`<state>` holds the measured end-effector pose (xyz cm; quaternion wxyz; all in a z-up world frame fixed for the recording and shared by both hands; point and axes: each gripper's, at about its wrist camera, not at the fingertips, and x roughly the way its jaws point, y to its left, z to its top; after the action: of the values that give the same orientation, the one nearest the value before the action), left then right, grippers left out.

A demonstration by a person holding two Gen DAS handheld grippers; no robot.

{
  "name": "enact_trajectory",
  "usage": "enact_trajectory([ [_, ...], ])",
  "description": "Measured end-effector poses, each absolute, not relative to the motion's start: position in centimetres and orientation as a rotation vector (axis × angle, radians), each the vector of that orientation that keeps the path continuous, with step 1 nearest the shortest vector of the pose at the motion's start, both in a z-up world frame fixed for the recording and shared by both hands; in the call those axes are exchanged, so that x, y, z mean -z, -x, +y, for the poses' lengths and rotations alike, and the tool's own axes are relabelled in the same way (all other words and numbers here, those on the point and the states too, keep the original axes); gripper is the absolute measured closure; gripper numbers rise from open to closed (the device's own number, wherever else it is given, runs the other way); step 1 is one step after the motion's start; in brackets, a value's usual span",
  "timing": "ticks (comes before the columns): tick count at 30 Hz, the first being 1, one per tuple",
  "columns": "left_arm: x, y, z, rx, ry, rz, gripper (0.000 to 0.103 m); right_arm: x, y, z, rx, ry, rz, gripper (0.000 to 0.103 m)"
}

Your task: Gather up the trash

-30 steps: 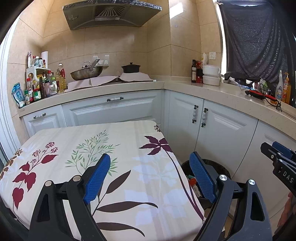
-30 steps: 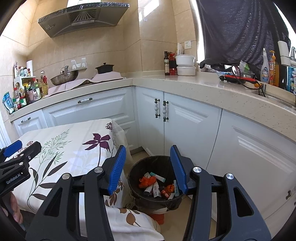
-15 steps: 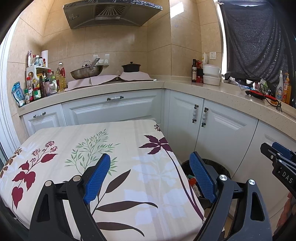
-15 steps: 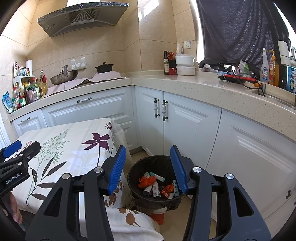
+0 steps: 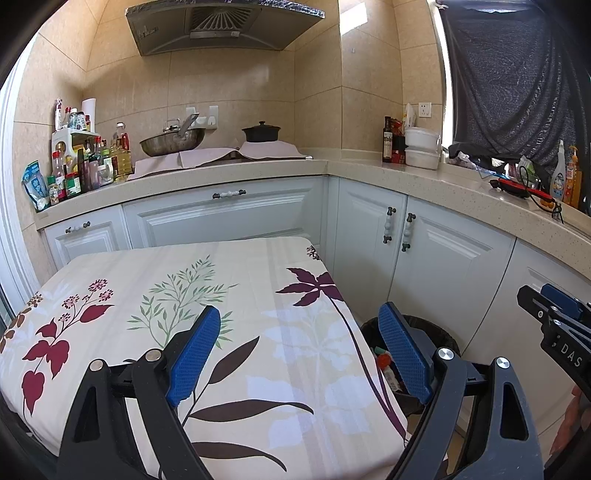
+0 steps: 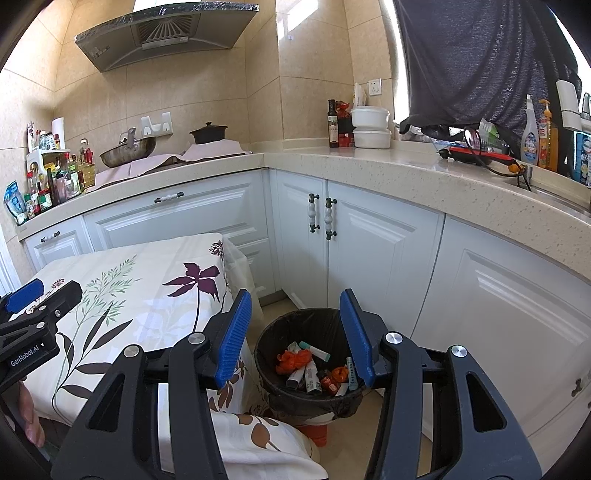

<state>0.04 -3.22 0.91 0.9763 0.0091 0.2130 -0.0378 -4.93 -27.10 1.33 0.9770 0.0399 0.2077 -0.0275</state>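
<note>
Trash (image 6: 314, 369) inside black bin (image 6: 266, 350)

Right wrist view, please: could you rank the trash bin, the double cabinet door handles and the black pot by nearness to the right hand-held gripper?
From the right hand-held gripper:
1. Trash bin, just below, between its fingers.
2. Cabinet door handles, beyond, under the counter corner.
3. Black pot, farthest, on the back-left counter.

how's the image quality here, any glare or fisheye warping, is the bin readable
Left wrist view: strong fisheye bend in the countertop, a bright sun patch on the wall tiles, and the trash bin half hidden behind the left gripper. Right wrist view: the same curvature with dark corners, yet the trash in the bin is sharp between the right gripper fingers.
</note>
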Motion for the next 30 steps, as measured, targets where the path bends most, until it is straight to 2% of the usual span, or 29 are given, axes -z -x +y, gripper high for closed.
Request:
enact_trajectory([
  [30, -0.49, -0.54, -3.49, 0.071, -0.025, 0.436, 0.017, -0.65, 4.03, -26.77, 0.052, -0.080, 0.441, 0.054],
])
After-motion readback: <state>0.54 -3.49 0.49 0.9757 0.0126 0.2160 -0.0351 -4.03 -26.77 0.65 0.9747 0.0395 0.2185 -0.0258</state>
